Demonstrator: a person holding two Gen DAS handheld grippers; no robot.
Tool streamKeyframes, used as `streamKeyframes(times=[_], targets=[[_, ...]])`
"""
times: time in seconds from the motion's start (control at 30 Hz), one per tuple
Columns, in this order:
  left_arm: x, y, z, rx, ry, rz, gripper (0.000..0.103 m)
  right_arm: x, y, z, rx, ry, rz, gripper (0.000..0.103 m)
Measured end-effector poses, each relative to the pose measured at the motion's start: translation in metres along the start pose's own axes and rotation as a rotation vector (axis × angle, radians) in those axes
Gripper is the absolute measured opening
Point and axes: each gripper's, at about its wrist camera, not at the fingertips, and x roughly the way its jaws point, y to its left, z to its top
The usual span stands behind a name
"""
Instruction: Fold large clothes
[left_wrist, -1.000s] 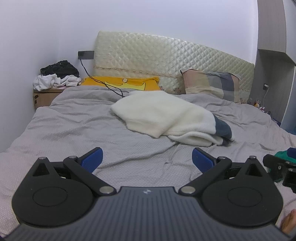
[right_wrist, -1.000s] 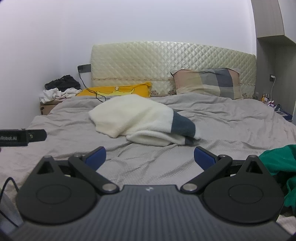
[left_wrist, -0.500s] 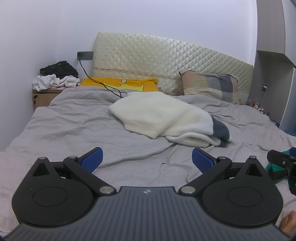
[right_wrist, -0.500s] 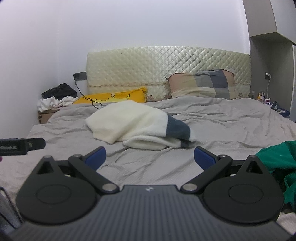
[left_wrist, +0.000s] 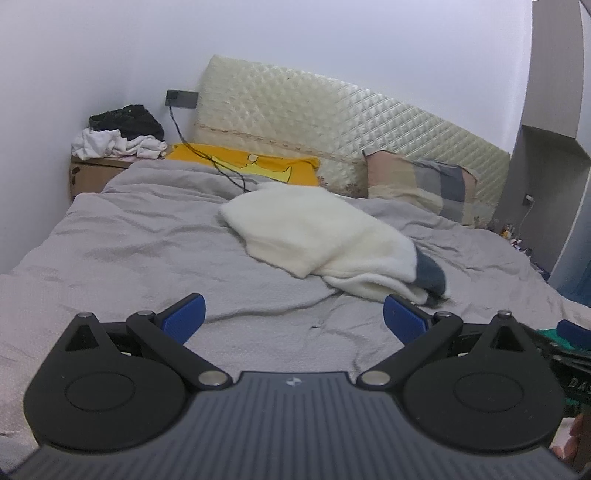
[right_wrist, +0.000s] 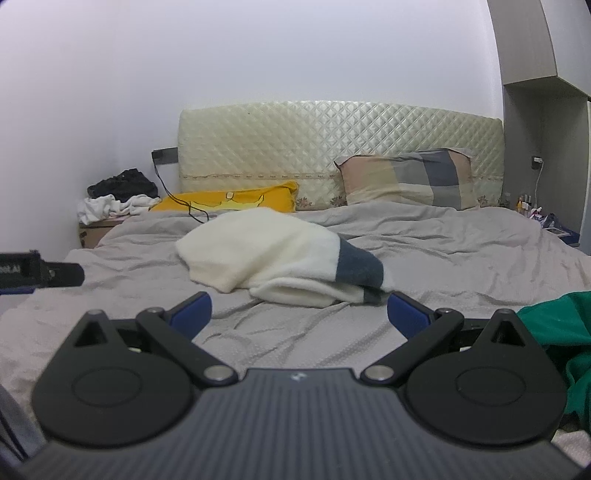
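A cream fleece garment (left_wrist: 325, 236) with a dark blue-grey band lies folded in a heap in the middle of the grey bed (left_wrist: 129, 251); the right wrist view shows the same garment (right_wrist: 273, 254). A green garment (right_wrist: 554, 328) lies crumpled at the near right. My left gripper (left_wrist: 293, 317) hangs open over bare sheet in front of the cream garment, holding nothing. My right gripper (right_wrist: 299, 314) is open too, just short of the cream garment, with the green garment beside its right finger. The right gripper's blue tip (left_wrist: 574, 330) shows at the left view's right edge.
A quilted cream headboard (right_wrist: 332, 147), a yellow pillow (right_wrist: 236, 197) and a checked pillow (right_wrist: 410, 177) stand at the bed's far end. A black cable (left_wrist: 218, 166) trails onto the bed. A cardboard box (left_wrist: 96, 171) with piled clothes sits at the far left. Shelving rises at the right.
Both grippers have shifted slightly while staying open. The left view has tilted, and the right view has dropped a little lower. The garments have not moved.
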Motion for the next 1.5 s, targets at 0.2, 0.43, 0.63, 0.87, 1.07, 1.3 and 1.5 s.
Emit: streamKeyframes(times=[0.2,0.43,0.63,0.87,1.07,1.3,1.5], targets=[[-0.004,-0.011,-0.005,0.067,-0.003,0.017,0.103,-0.006,-0.008,0.001,0.031,-0.03,-0.023,0.103],[0.009,-0.018,0.004,0.088,0.003,-0.005,0.103,0.006,-0.022,-0.006,0.097,-0.023,-0.04,0.103],[0.047,-0.016,0.024,0.087,0.018,-0.002,0.103,0.036,-0.022,-0.006,0.152,0.021,-0.01,0.103],[0.108,-0.009,0.051,0.108,0.056,-0.021,0.103,0.076,-0.003,0.006,0.116,0.05,0.05,0.103],[0.162,0.0,0.072,0.165,0.086,0.021,0.103,0.124,0.007,0.013,0.159,0.124,0.088,0.103],[0.239,0.028,0.087,0.138,0.165,0.032,0.103,0.191,0.017,0.015,0.191,0.206,0.125,0.103],[0.309,0.05,0.088,0.142,0.221,-0.042,0.103,0.253,0.013,0.008,0.285,0.248,0.201,0.103]])
